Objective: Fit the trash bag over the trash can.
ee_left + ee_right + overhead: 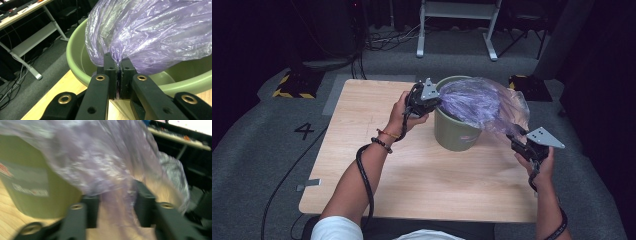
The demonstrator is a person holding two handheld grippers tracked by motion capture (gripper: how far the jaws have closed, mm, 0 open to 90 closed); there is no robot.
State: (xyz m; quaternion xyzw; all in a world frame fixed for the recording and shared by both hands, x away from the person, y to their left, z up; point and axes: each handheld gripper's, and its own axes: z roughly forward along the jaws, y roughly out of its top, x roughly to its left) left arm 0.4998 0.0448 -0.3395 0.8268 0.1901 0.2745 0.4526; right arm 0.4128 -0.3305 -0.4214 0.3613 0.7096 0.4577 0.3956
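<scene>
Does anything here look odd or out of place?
Yes: the purple plastic bag isn't lining the green bucket. It billows over the rim and off its right side, pinched by the left tongs, its other end between the right tongs.

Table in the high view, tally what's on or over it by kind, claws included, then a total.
Green bucket: 1
Purple plastic bag: 1
Claws: 2, left claw and right claw
Total: 4
</scene>
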